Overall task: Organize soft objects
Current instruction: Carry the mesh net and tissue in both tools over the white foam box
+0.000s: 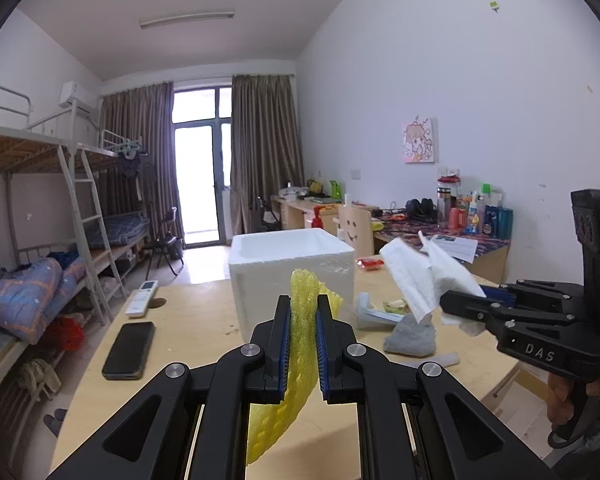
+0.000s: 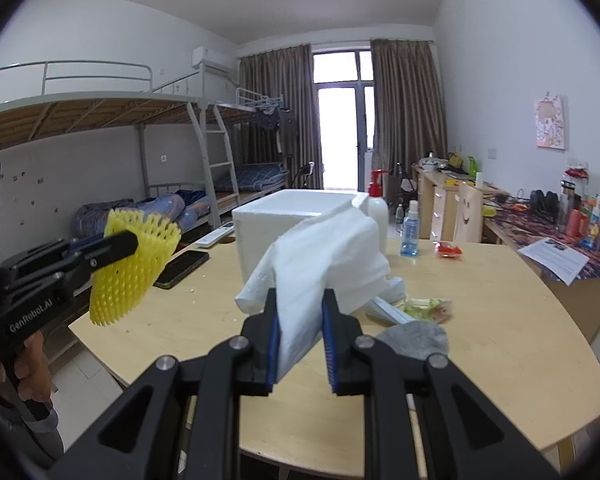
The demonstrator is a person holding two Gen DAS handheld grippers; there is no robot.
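Wooden table [image 2: 480,320], "DAS" right gripper [image 1: 460,305], "GenRobot.AI" left gripper [image 2: 130,242]

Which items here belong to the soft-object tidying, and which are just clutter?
Job: yellow foam net in left gripper; white tissue in right gripper; foam box; grey sock.

Clutter: phone; remote; blue spray bottle.

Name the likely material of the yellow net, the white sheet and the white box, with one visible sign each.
Yellow net: probably soft foam mesh, matte, with open holes. White sheet: looks like tissue or paper towel, limp and creased. White box: apparently foam polystyrene, with thick, grainy, dull walls.
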